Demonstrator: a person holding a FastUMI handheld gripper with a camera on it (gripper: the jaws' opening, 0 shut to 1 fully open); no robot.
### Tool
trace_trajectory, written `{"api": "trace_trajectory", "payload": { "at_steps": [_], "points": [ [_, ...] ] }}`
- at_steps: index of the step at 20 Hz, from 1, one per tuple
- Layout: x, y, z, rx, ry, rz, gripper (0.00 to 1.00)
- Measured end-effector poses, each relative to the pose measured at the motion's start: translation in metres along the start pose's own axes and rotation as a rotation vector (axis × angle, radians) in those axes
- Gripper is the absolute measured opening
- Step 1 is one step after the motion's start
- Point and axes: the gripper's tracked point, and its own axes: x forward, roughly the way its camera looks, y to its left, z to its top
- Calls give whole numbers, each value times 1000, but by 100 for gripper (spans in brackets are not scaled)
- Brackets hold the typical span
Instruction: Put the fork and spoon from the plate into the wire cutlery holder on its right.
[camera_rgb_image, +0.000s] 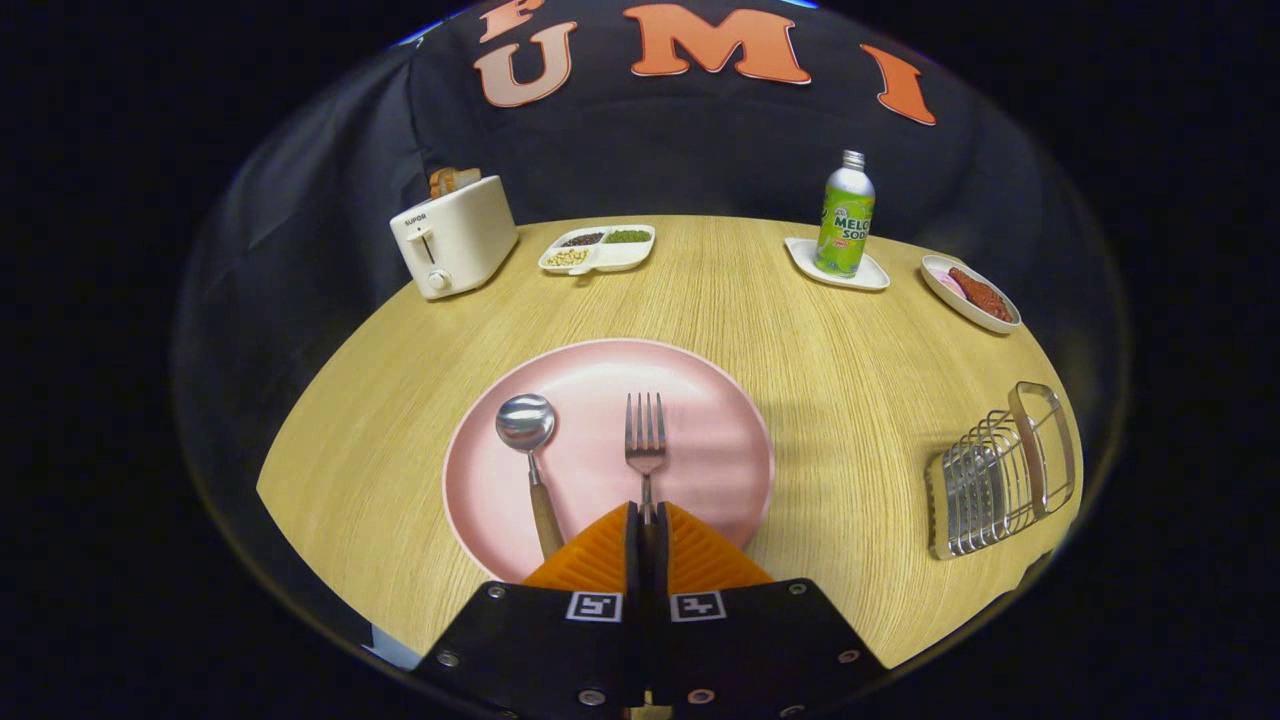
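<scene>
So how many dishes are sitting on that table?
4: a pink plate just ahead of the shut tool, a divided snack tray by the toaster, a small tray under the bottle, and a dish beside it.

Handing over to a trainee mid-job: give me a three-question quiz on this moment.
1. True or false: the gripper is shut on the fork.
2. The spoon lies on the: A) table B) pink plate C) wire cutlery holder.
3. What stands on the small white dish?

Key: 1 true, both fingers pinch its handle. 2 B. 3 the green soda bottle.
</scene>
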Motion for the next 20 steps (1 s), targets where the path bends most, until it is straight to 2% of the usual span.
{"api": "trace_trajectory", "payload": {
  "at_steps": [8, 14, 17, 20],
  "points": [
    [-75, -36, 61, -80, -87, -1, 3],
    [-131, -107, 83, -115, -50, -106, 3],
    [-152, -145, 77, -121, 5, -175, 3],
    [-161, -168, 59, -123, 88, -208, 3]
  ]
}}
